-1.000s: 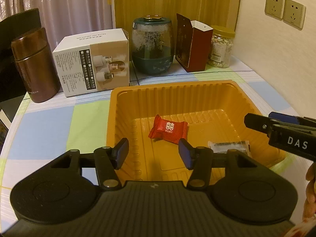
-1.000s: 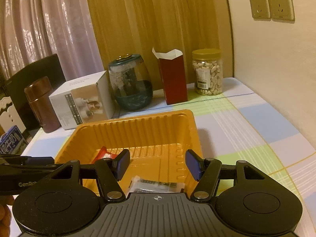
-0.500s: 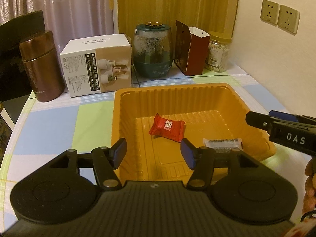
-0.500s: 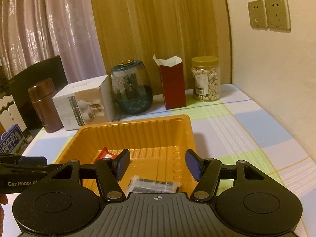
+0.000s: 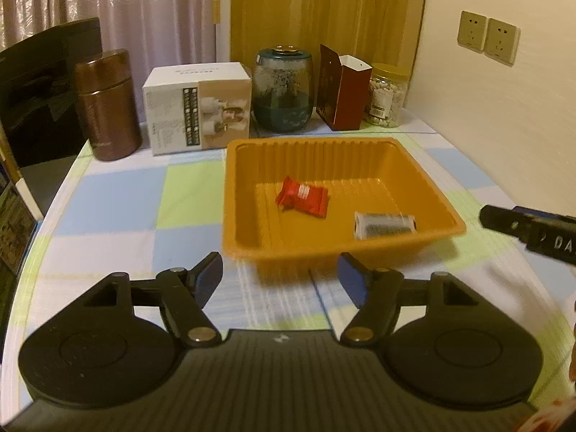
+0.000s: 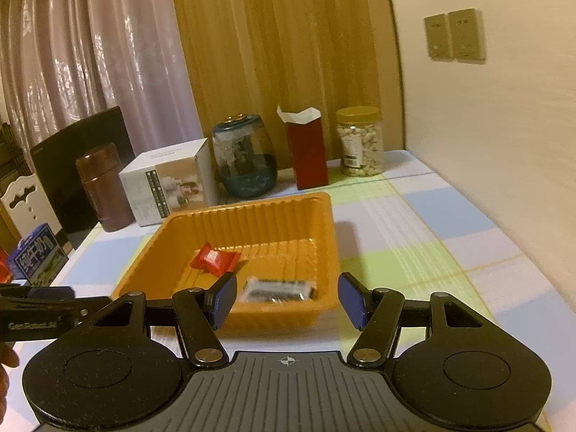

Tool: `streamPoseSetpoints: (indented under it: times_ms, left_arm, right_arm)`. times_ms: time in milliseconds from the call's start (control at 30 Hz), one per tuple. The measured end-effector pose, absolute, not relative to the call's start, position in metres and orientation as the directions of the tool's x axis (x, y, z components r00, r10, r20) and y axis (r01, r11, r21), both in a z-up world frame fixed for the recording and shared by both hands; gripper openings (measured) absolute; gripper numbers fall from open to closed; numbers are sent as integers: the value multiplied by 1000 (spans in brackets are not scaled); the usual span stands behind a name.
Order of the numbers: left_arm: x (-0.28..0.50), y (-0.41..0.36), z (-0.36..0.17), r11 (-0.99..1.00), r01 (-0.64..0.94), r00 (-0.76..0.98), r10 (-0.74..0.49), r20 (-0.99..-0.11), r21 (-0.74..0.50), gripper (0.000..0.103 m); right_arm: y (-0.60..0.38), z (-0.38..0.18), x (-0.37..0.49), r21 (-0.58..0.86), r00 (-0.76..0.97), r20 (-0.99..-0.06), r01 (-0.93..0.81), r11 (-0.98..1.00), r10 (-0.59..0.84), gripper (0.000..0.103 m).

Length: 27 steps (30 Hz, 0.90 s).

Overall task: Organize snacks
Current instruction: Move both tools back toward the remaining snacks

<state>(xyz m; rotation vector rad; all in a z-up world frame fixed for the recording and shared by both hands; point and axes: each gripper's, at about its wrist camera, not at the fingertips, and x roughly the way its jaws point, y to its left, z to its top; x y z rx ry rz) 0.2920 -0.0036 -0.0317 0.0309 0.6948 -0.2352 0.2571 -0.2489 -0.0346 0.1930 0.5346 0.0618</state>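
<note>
An orange plastic tray [image 5: 435, 187] [image 6: 324, 216] sits on the checked tablecloth. Inside it lie a red wrapped candy [image 5: 302, 202] [image 6: 215, 258] and a dark, clear-ended snack packet [image 5: 384, 225] [image 6: 279, 290]. My left gripper [image 5: 280, 276] is open and empty, just short of the tray's near rim. My right gripper [image 6: 286, 300] is open and empty, also near the tray's near edge; its finger shows at the right in the left wrist view [image 5: 529, 228].
Along the back stand a brown canister [image 5: 107, 104], a white box [image 5: 197, 108], a dark green glass jar [image 5: 282, 90], an open dark red carton [image 5: 342, 91] and a jar of nuts [image 5: 386, 95]. A wall runs along the right. A blue milk carton [image 6: 37, 253] sits left.
Both grippers have pulled back and up from the tray; the tray now lies wholly beyond the fingertips. The candy and the packet stay in the tray.
</note>
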Motion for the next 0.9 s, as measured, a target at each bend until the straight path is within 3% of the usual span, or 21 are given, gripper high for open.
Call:
streamPoseSetpoints:
  times_ms: [500, 900]
  left_arm:
    - [189, 55, -60, 984, 173, 728, -153, -668, -37, 69]
    - [176, 65, -85, 981, 181, 689, -174, -703, -66, 69]
  right_arm:
    - [-236, -80, 145, 204, 787, -597, -40, 978, 157, 62]
    - [-201, -79, 139, 184, 781, -584, -136, 974, 219, 62]
